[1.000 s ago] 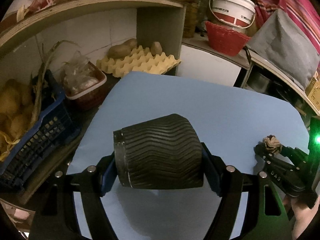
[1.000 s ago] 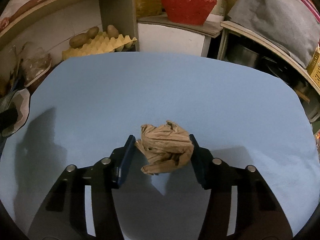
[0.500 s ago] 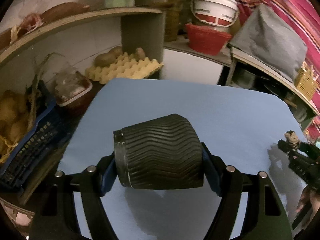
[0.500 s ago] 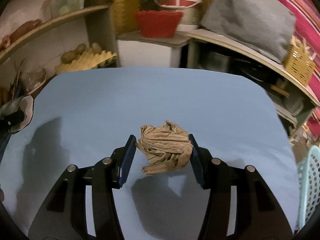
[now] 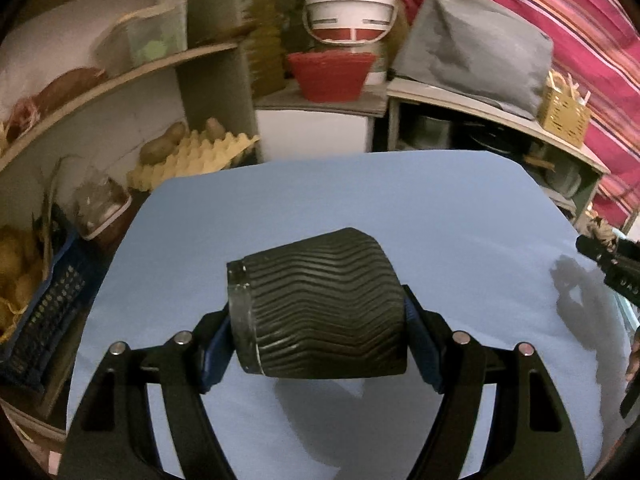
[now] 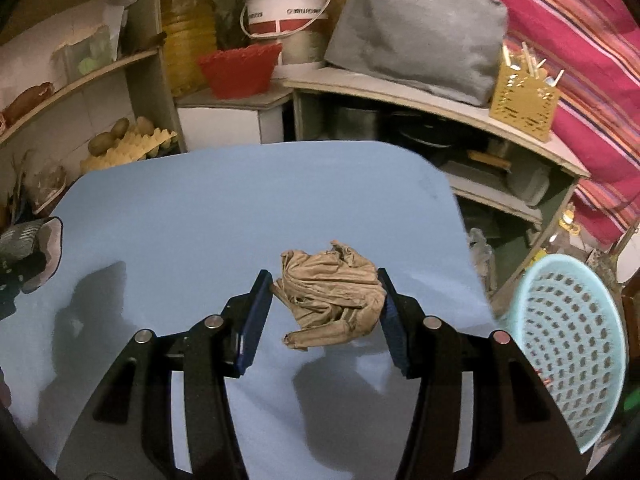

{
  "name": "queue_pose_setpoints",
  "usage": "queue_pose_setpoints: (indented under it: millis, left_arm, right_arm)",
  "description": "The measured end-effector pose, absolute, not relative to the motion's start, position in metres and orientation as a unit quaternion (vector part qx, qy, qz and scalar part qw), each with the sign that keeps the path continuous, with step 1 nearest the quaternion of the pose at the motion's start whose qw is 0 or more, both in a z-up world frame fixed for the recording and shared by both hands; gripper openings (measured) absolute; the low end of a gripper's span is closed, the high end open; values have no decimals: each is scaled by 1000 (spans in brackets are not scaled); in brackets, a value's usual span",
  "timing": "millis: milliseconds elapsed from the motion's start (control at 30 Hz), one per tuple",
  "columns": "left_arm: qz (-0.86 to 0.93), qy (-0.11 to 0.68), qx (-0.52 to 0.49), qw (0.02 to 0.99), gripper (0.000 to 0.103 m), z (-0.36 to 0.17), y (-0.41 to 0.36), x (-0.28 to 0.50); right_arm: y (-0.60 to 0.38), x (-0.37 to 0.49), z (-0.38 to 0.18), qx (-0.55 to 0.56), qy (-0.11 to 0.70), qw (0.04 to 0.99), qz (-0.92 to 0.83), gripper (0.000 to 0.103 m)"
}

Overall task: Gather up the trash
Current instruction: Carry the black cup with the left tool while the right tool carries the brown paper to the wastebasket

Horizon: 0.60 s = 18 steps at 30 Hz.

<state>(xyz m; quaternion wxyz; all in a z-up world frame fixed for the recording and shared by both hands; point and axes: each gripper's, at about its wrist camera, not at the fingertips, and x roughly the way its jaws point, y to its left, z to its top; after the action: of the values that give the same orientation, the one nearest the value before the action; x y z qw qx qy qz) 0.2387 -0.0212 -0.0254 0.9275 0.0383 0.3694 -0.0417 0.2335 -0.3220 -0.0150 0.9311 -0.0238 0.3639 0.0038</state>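
The left tongs (image 5: pixel 318 320) are clamped on a black ribbed paper cup (image 5: pixel 320 312), lying sideways between the pads with its rim toward the left, and the right tongs (image 6: pixel 324 304) are clamped on a crumpled wad of brown paper (image 6: pixel 330 294); neither grip has altered over the last second. What has changed is where the two hands are: both have swung to the right across the blue table (image 6: pixel 200 208), lifting a little, so both pieces of trash hang clear above it with their shadows below. In the right view a pale turquoise basket (image 6: pixel 568 344) has come into sight beyond the table's right edge, low and to the side, where a second ago only the table and the shelves showed. In the left view the right tongs have slid from near the cup out to the far right edge of the picture. The shelves behind, with the egg tray (image 5: pixel 192 156), the red bowl (image 5: pixel 330 76) and the white bucket (image 5: pixel 352 12), have drifted leftward in both views. This most likely means the pick-up is done and both hands are carrying their loads to the basket; the paper is the nearer, though not yet over its mouth, so the release is still to come.
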Motion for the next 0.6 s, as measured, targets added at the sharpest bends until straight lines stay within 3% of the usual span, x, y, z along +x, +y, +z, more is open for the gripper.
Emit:
queue_pose_setpoints:
  millis: [600]
  left_arm:
    - [-87,352,36,931,74,-1,-143,208]
  right_arm:
    - [-470,149,-1,36,338,939,-59,52]
